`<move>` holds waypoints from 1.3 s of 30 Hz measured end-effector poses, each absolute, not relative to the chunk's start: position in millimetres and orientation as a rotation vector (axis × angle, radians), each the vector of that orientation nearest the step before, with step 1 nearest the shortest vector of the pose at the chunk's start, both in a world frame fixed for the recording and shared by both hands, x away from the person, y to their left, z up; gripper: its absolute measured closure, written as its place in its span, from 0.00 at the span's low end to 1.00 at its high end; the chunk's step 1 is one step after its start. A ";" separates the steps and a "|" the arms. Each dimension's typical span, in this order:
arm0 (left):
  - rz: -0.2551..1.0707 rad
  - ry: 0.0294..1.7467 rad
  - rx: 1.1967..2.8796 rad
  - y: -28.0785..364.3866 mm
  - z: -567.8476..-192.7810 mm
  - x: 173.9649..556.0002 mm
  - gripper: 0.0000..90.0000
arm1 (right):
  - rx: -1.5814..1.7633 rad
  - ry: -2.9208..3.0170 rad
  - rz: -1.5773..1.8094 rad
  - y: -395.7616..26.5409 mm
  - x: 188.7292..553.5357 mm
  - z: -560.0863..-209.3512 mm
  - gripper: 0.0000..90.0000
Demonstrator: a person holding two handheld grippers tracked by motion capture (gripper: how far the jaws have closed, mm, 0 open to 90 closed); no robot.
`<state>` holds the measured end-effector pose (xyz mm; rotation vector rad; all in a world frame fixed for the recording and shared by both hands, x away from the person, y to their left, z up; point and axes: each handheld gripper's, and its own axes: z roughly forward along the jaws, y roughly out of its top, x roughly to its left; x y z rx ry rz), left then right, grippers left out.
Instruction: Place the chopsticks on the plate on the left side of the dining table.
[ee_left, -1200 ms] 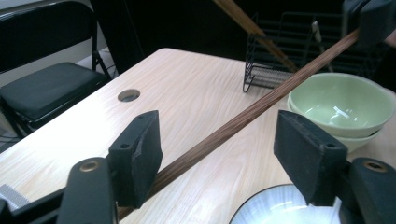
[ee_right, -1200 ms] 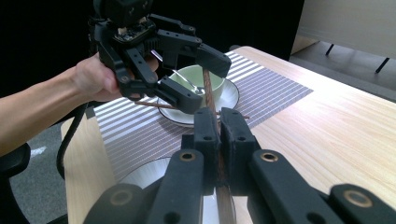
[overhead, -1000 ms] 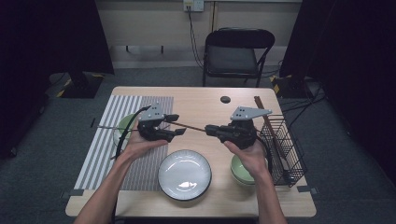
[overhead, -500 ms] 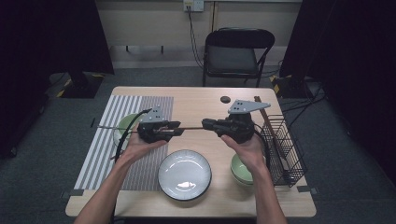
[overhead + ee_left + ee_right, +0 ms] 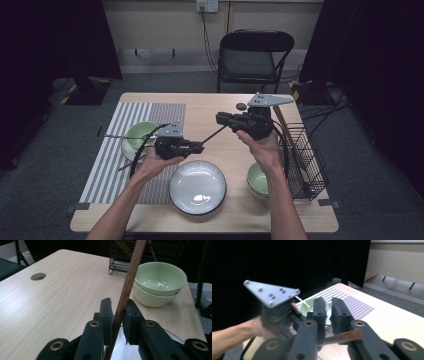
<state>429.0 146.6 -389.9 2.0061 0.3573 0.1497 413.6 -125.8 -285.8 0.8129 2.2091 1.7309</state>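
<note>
Desk [image 5: 210, 107], plate [image 5: 197, 187] and bowls [image 5: 260, 181] lie beneath a chopstick [image 5: 214, 134] spanning both claws. Left claw [image 5: 118, 315] has just been closing and is clamped on the stick; right claw [image 5: 326, 312] has been easing apart, its contact apparently slight. Risk: one-ended support lets the stick pivot, slip, and drop onto the plate.
</note>
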 end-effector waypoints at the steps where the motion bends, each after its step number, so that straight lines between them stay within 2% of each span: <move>1: 0.143 0.351 2.006 145.1 -389.6 427.2 0.90 | 0.813 2.204 1.728 -125.8 414.4 -285.1 0.89; 5: 0.127 0.312 1.997 139.3 -385.0 419.0 0.94 | 0.835 2.146 1.748 -128.1 418.2 -281.3 0.78; 11: 0.095 0.312 1.952 138.2 -379.6 414.4 0.94 | 0.869 2.092 1.782 -133.2 419.0 -282.1 0.60; 19: 0.058 0.363 1.885 144.2 -379.1 420.2 0.94 | 0.860 2.121 1.797 -129.9 414.4 -296.9 0.54; 21: 0.042 0.375 1.865 144.4 -379.3 421.0 0.94 | 0.867 2.115 1.800 -128.2 414.1 -301.0 0.55; 25: 0.033 0.405 1.848 141.6 -380.6 423.0 0.94 | 0.875 2.095 1.833 -124.8 415.2 -307.5 0.62; 27: 0.024 0.405 1.845 140.3 -381.4 423.9 0.94 | 0.869 2.103 1.842 -122.5 415.7 -309.4 0.67; 29: 0.025 0.408 1.847 138.0 -382.9 424.2 0.94 | 0.857 2.109 1.852 -119.9 415.8 -309.6 0.77; 34: 0.014 0.392 1.853 130.1 -387.2 423.1 0.93 | 0.837 2.098 1.878 -115.4 415.7 -301.5 0.91; 39: -0.018 0.379 1.810 123.3 -387.8 422.3 0.93 | 0.808 2.104 1.893 -112.2 415.7 -291.5 0.91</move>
